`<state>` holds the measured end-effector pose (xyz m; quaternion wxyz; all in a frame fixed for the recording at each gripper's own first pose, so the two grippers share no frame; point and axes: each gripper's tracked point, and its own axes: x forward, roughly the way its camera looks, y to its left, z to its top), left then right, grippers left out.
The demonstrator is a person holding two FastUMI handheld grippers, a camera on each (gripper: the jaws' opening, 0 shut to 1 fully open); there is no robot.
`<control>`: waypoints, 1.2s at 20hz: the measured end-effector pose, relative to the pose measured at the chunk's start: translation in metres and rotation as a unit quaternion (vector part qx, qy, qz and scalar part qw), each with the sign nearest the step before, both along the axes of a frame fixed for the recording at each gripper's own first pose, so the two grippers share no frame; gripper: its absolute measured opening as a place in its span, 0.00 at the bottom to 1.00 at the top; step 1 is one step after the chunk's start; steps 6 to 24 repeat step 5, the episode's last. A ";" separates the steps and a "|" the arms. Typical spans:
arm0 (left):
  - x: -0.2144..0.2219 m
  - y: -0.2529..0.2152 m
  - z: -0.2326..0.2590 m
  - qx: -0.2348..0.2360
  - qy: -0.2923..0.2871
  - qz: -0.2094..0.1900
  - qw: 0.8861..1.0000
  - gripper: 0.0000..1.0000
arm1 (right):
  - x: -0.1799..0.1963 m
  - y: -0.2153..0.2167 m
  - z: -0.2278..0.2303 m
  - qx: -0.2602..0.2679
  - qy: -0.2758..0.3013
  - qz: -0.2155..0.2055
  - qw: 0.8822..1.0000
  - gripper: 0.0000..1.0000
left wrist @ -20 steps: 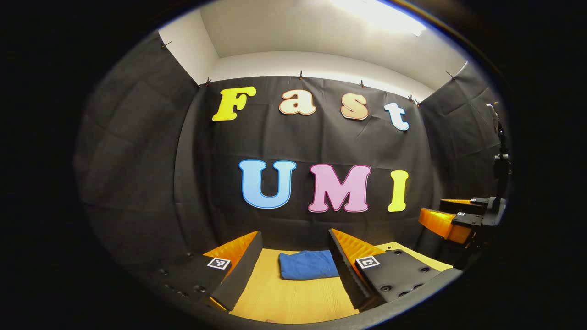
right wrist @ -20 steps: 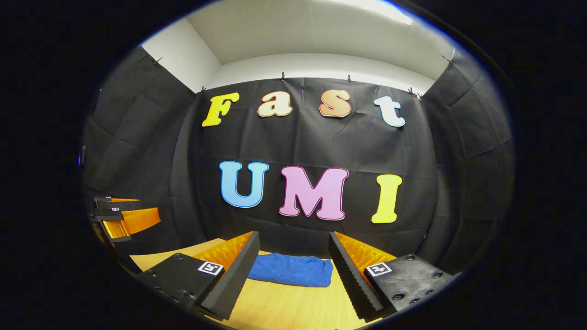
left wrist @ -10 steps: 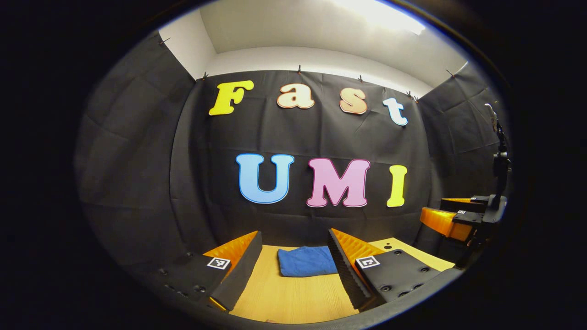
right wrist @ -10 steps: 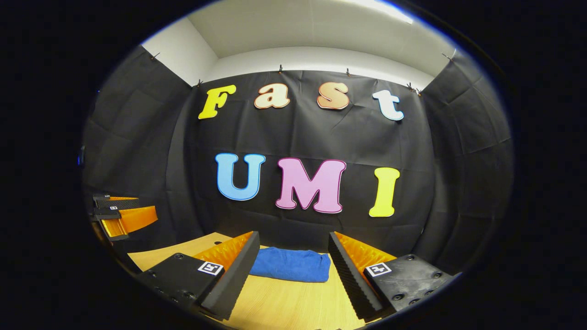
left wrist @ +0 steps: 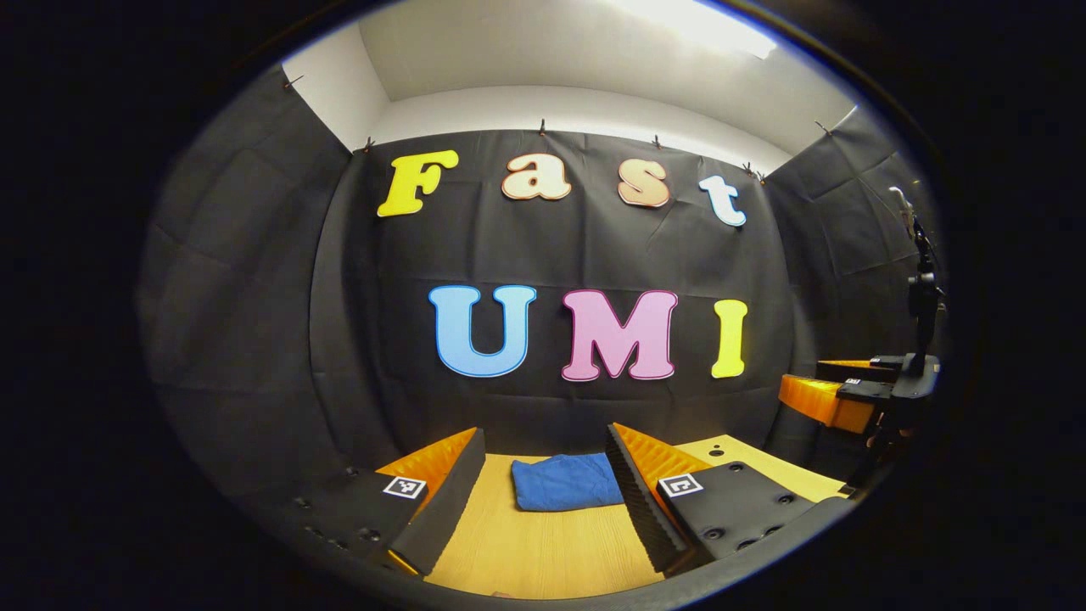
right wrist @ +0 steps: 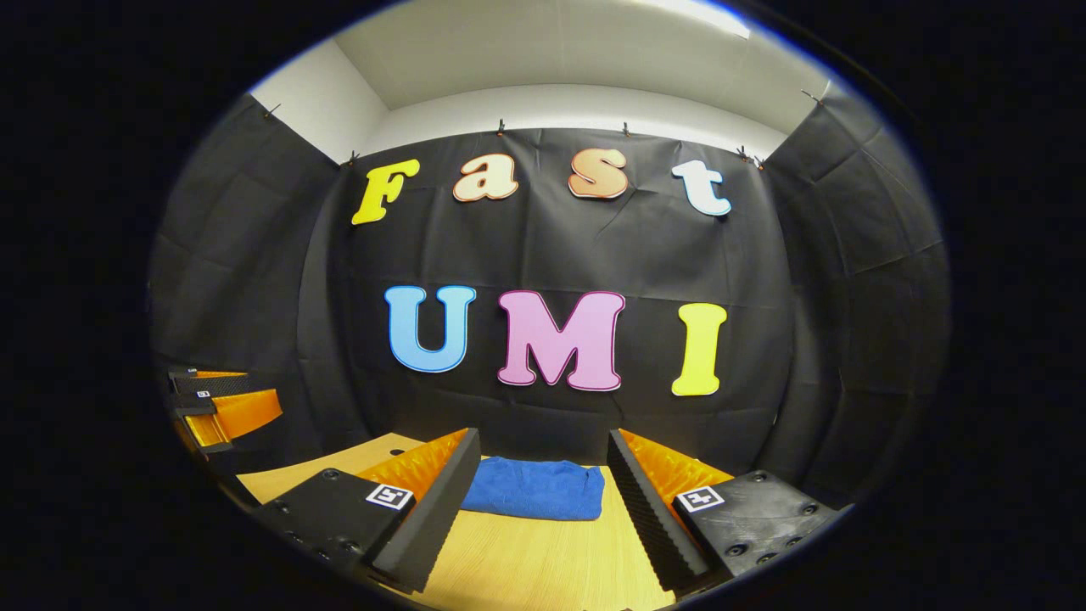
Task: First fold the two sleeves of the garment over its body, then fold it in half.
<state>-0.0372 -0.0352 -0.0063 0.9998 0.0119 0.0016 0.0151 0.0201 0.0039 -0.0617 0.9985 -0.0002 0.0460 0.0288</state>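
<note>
- Basically, garment (left wrist: 564, 481) lay folded on the desk (left wrist: 526, 552), well ahead of both grippers.
- Left gripper (left wrist: 543, 501) and right gripper (right wrist: 539, 501) had jaws apart, empty.
- I judged it soft, light, floppy; pinch edges or corners.

one folded blue garment (left wrist: 564, 482), one wooden table (left wrist: 543, 552), two grippers

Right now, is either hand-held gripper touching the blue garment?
No. The blue garment lies folded on the wooden table, beyond the open right hand-held gripper, clear of its fingers.
</note>
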 end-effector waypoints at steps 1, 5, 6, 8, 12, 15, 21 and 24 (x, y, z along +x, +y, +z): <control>-0.001 0.000 -0.001 -0.004 0.002 0.001 1.000 0.82 | -0.003 -0.001 0.000 -0.003 0.001 0.000 1.000 0.94; -0.002 -0.004 -0.004 -0.011 0.005 -0.001 1.000 0.82 | -0.003 -0.004 0.001 -0.006 0.000 -0.004 1.000 0.94; -0.002 -0.004 -0.004 -0.011 0.005 -0.001 1.000 0.82 | -0.003 -0.004 0.001 -0.006 0.000 -0.004 1.000 0.94; -0.002 -0.004 -0.004 -0.011 0.005 -0.001 1.000 0.82 | -0.003 -0.004 0.001 -0.006 0.000 -0.004 1.000 0.94; -0.002 -0.004 -0.004 -0.011 0.005 -0.001 1.000 0.82 | -0.003 -0.004 0.001 -0.006 0.000 -0.004 1.000 0.94; -0.002 -0.004 -0.004 -0.011 0.005 -0.001 1.000 0.82 | -0.003 -0.004 0.001 -0.006 0.000 -0.004 1.000 0.94; -0.002 -0.004 -0.004 -0.011 0.005 -0.001 1.000 0.82 | -0.003 -0.004 0.001 -0.006 0.000 -0.004 1.000 0.94; -0.002 -0.004 -0.004 -0.011 0.005 -0.001 1.000 0.82 | -0.003 -0.004 0.001 -0.006 0.000 -0.004 1.000 0.94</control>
